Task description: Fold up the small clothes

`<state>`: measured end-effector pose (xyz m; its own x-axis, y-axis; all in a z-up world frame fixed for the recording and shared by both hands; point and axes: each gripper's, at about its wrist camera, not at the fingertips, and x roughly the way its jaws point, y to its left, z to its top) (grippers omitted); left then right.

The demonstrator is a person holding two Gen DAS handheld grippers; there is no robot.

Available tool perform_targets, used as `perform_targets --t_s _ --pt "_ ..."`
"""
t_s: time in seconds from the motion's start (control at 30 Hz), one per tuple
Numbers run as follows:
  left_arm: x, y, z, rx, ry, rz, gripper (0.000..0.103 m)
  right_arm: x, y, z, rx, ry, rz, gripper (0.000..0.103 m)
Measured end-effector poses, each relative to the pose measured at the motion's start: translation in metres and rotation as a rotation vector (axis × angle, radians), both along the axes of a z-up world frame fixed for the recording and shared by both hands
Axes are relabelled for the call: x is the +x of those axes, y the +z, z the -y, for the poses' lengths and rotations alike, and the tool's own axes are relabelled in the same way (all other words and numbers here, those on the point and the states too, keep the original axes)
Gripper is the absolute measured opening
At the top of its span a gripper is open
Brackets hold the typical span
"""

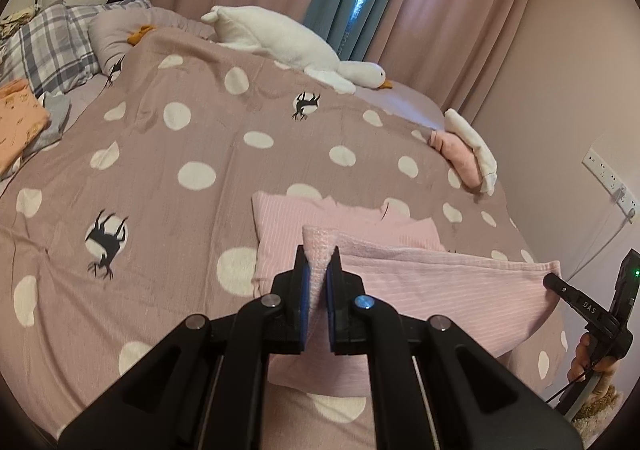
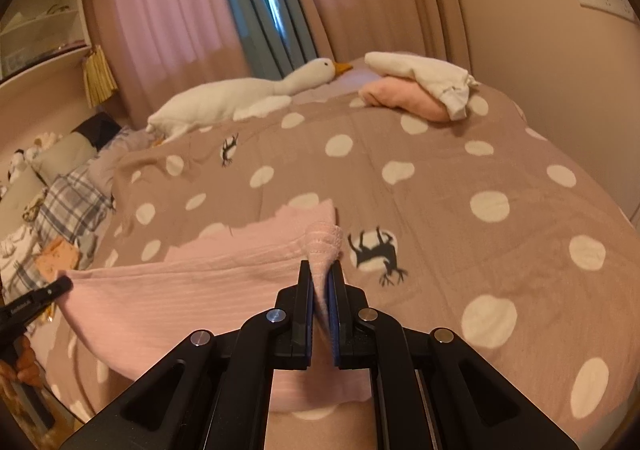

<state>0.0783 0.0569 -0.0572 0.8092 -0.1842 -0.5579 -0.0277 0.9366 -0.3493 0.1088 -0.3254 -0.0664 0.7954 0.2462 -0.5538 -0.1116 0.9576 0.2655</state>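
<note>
Both grippers are clamped on the same pink ribbed garment [image 1: 420,282]: the left gripper [image 1: 317,270] pinches one bunched corner and the right gripper [image 2: 323,278] pinches the other, so the near edge hangs stretched between them while the far part lies on the spotted bedspread [image 1: 200,138]. Past the garment there's one white goose plush [image 1: 288,42] by the curtains. Off toward the bedspread's right corner sit two more folded pieces, one pink [image 2: 404,98] with one white [image 2: 424,76] on top.
</note>
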Motion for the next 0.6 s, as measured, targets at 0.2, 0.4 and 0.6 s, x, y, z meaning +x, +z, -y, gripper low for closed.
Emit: perform_targets --t_s 0.2,0.4,0.6 --pt "0.023 0.008 -0.007 -0.006 0.011 0.012 0.006 0.018 0.014 -0.004 -0.016 0.003 0.041 0.008" --pt "0.05 0.014 -0.012 -0.009 0.027 0.02 0.006 0.038 0.022 -0.006 -0.004 0.001 0.064 0.008" --pt "0.083 0.016 -0.015 -0.006 0.037 0.011 0.006 0.067 0.023 -0.009 -0.011 0.0 0.059 0.008"
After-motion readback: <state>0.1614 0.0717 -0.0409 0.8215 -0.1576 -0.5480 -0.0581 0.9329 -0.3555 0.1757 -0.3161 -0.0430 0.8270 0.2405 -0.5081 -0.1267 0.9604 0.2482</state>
